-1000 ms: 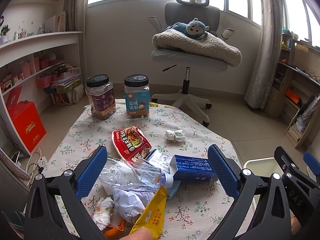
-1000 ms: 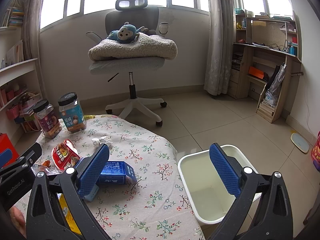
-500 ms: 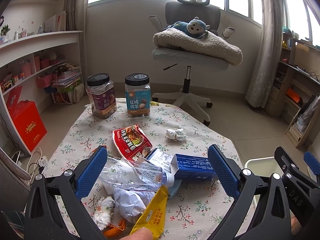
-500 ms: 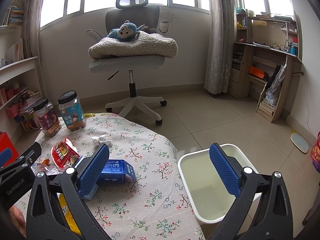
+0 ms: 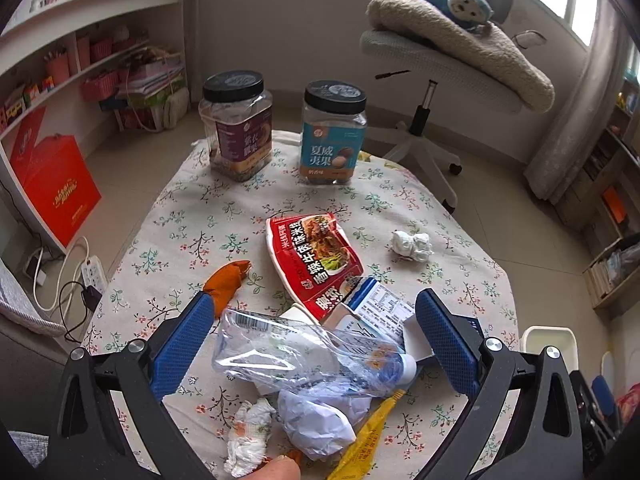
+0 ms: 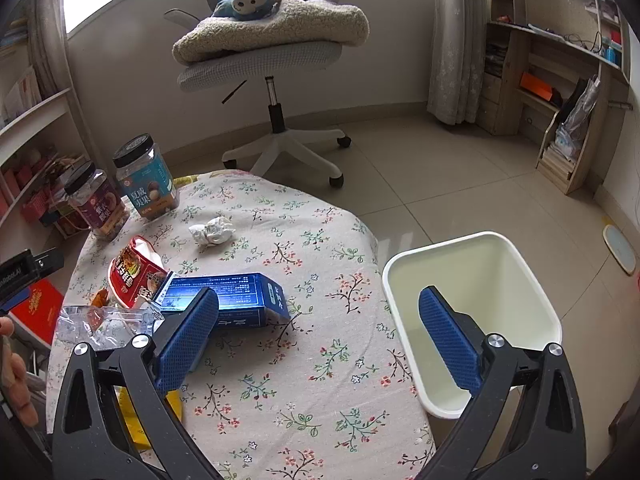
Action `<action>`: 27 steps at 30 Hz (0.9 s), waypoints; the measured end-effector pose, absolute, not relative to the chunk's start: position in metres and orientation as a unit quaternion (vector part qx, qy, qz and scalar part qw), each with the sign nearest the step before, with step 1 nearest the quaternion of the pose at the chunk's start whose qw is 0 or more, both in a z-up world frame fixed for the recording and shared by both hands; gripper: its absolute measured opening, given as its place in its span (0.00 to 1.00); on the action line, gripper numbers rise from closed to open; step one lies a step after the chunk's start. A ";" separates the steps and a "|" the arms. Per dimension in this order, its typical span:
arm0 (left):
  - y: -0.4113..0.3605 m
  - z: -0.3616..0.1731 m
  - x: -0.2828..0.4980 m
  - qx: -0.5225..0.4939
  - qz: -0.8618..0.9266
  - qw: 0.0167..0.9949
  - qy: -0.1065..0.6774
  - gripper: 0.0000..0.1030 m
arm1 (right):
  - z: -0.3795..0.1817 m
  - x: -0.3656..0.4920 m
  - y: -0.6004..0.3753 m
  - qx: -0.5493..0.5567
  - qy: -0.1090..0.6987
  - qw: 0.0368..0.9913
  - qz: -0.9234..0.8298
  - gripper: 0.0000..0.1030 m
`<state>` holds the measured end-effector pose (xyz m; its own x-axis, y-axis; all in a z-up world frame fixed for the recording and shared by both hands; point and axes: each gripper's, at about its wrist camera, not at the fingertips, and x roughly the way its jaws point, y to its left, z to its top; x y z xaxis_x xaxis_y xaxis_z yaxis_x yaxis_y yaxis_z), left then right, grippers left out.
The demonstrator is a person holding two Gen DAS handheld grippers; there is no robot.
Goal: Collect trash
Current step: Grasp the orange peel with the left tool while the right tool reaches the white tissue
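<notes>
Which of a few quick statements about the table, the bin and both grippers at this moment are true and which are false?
1. The white bin is empty. True.
2. The left gripper is shut on the plastic bottle. False: its jaws stand open on either side of the bottle.
3. Two jars with black lids stand upright at the table's far edge. True.
4. The right gripper holds the blue box. False: it is open and holds nothing; the box lies on the tablecloth.
</notes>
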<state>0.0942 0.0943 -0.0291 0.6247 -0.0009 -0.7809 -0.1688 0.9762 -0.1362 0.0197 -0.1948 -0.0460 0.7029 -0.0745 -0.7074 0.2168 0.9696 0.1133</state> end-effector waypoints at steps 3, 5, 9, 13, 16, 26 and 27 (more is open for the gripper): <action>0.126 -0.044 0.125 -0.100 0.042 0.864 0.491 0.95 | -0.052 0.028 -0.191 0.093 0.397 0.910 -0.070 0.93; 0.146 -0.057 0.139 -0.097 0.051 0.848 0.519 0.95 | -0.055 0.034 -0.184 0.078 0.407 0.908 -0.064 0.93; 0.179 -0.089 0.157 -0.116 0.080 0.819 0.556 0.95 | -0.060 0.046 -0.167 0.045 0.417 0.906 -0.053 0.93; 0.200 -0.121 0.173 -0.139 0.091 0.790 0.590 0.95 | -0.066 0.055 -0.153 0.019 0.425 0.904 -0.046 0.93; 0.203 -0.139 0.183 -0.119 0.095 0.781 0.606 0.94 | -0.073 0.062 -0.144 0.003 0.436 0.899 -0.038 0.93; 0.194 -0.177 0.202 -0.074 0.050 0.751 0.655 0.68 | -0.085 0.083 -0.138 0.014 0.460 0.888 -0.020 0.93; 0.193 -0.177 0.202 -0.069 0.048 0.754 0.651 0.66 | -0.085 0.088 -0.138 0.020 0.463 0.886 -0.014 0.93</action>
